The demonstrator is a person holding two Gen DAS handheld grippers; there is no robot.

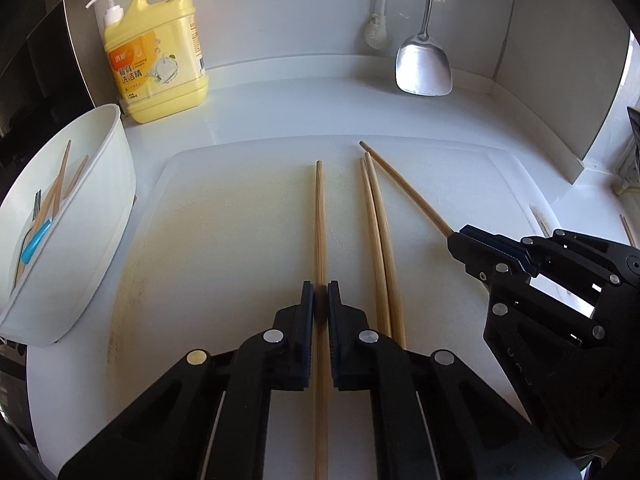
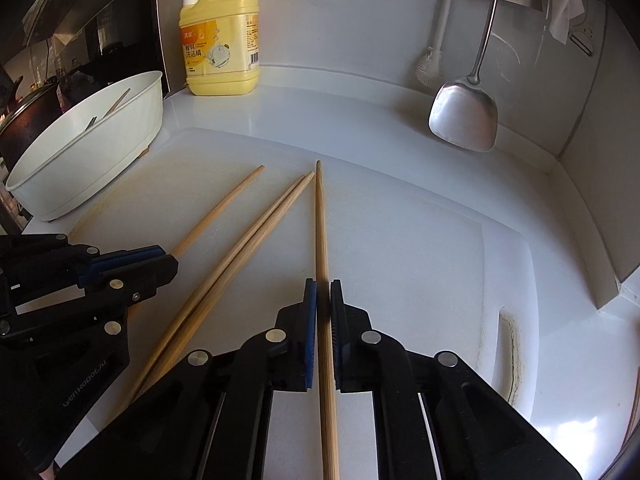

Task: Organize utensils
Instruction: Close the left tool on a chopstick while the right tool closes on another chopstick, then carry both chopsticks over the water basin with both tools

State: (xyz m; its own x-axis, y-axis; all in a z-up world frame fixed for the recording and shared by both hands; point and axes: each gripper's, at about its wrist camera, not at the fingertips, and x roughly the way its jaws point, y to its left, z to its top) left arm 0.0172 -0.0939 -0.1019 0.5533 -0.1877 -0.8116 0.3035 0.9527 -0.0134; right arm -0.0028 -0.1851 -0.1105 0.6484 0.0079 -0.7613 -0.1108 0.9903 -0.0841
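Four long, round bamboo chopsticks, pale and finely grained, taper to blunt tips on a white plastic board (image 1: 248,216) whose surface is scuffed and yellowed in patches. The board lies on a glossy white table (image 1: 304,116).

The left gripper (image 1: 320,300), matte black with blue pads and silver rivets, is clamped on the left chopstick (image 1: 319,216); the stick runs back between its fingers and is cut off at the bottom edge. The right gripper (image 2: 323,300) is clamped the same way on the right chopstick (image 2: 320,220), whose tip angles toward the middle pair (image 1: 376,232). That pair lies side by side, touching, between the two held sticks; its thick ends are hidden under the left gripper.

At the left stands a white oval bin (image 1: 116,184) with smooth walls, holding more chopsticks, a fork and something with a blue handle, hard to make out. Behind it sits a yellow detergent jug (image 1: 160,60) with a white pump. A shiny steel spatula (image 1: 424,64) and a white brush (image 1: 378,28) hang against the back wall, their tops cut off.
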